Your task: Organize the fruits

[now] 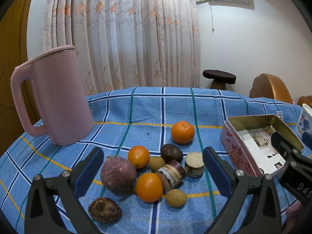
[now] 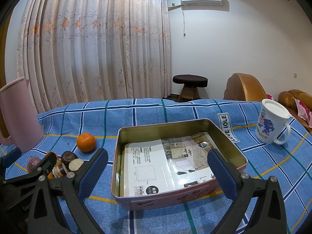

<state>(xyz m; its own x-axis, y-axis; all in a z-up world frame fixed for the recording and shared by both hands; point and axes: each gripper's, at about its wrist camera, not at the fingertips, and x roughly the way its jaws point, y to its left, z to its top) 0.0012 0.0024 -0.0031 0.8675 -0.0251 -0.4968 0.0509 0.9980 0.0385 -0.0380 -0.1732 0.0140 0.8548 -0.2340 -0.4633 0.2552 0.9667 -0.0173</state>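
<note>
While both hand-held grippers gape empty, left hand-held gripper (image 1: 153,172) over fruit pile (image 1: 150,173), pink jug (image 1: 56,97) beside, tin (image 2: 175,156) under right hand-held gripper (image 2: 158,172).

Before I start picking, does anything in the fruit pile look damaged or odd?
Yes: the nearest brown fruit looks cracked and shrivelled, and two cut purple pieces lie among whole oranges. The tin holds only paper.

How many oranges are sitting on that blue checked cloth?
3. One orange sits apart at the back, toward the tin. A second is in the pile beside the purple fruit. A third is at the pile's front. None looks hidden.
</note>
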